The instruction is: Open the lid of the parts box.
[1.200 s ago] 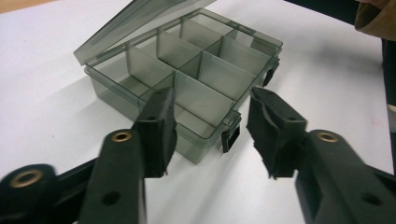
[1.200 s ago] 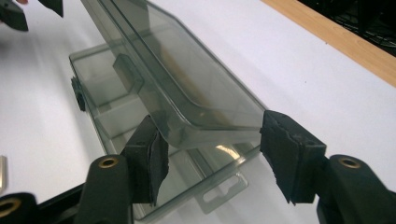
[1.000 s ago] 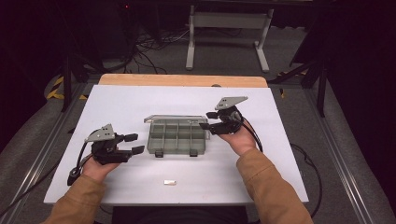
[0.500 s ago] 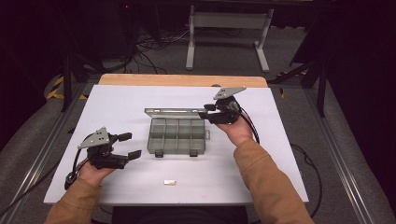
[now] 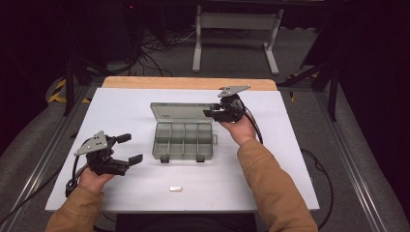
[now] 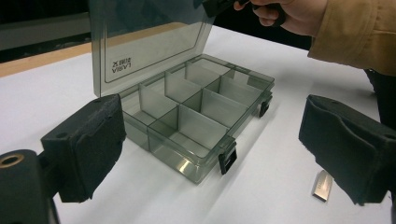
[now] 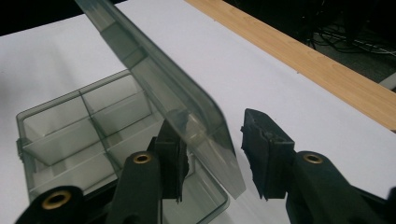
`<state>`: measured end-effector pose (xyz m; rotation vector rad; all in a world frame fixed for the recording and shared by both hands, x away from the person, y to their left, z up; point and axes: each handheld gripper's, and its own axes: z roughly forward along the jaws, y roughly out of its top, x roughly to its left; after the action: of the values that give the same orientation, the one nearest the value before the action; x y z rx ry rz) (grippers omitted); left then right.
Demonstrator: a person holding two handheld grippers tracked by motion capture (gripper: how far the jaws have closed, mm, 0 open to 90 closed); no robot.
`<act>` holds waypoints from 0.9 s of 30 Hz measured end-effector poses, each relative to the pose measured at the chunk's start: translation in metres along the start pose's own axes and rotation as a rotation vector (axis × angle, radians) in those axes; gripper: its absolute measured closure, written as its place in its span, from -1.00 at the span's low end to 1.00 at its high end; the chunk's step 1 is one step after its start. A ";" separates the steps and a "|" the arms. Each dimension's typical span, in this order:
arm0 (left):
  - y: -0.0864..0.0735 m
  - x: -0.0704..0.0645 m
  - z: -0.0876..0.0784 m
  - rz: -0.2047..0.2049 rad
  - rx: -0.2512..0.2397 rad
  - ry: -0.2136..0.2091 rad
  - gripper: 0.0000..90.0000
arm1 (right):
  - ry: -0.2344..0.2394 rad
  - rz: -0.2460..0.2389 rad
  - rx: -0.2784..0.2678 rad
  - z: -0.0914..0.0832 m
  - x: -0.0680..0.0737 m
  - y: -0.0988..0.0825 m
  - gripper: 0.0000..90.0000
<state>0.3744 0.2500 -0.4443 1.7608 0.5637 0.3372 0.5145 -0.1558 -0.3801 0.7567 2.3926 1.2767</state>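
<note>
A smoky, see-through compartment box [image 5: 183, 140] sits near the middle of the white table [image 5: 290, 159], and everything else is easiest to place from it. Its lid [image 5: 180, 112] stands raised along the far edge, hinged back and tilted, with its two dark latches [image 6: 227, 158] on the near edge facing the person. Inside, thin dividers split the tray into small cells, and from the left gripper view they look bare. The right gripper [image 5: 216, 112] is at the box's far right corner, right at the lid's end; in the right gripper view the lid's rounded corner [image 7: 205, 140] lies between the two black jaws, which have just been closing in on it, one pad close against the lid's underside and the other still a gap away from it. The left gripper [image 5: 129, 148] rests off to the box's left, near its front corner but apart from it, its jaws spread wide after just opening, with nothing between them. A small silvery metal piece [image 5: 176, 188] lies on the table in front of the box, well clear of its latches.
</note>
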 end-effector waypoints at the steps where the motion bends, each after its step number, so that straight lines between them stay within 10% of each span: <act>1: 0.000 0.000 0.000 0.000 0.001 0.000 -0.83 | -0.002 0.002 -0.001 0.001 -0.001 0.000 0.35; 27: -0.001 0.000 -0.004 0.000 -0.012 0.002 -0.85 | -0.061 0.081 0.015 0.030 -0.026 -0.001 0.42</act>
<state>0.3718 0.2532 -0.4443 1.7488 0.5621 0.3421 0.5508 -0.1521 -0.3964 0.8930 2.3472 1.2494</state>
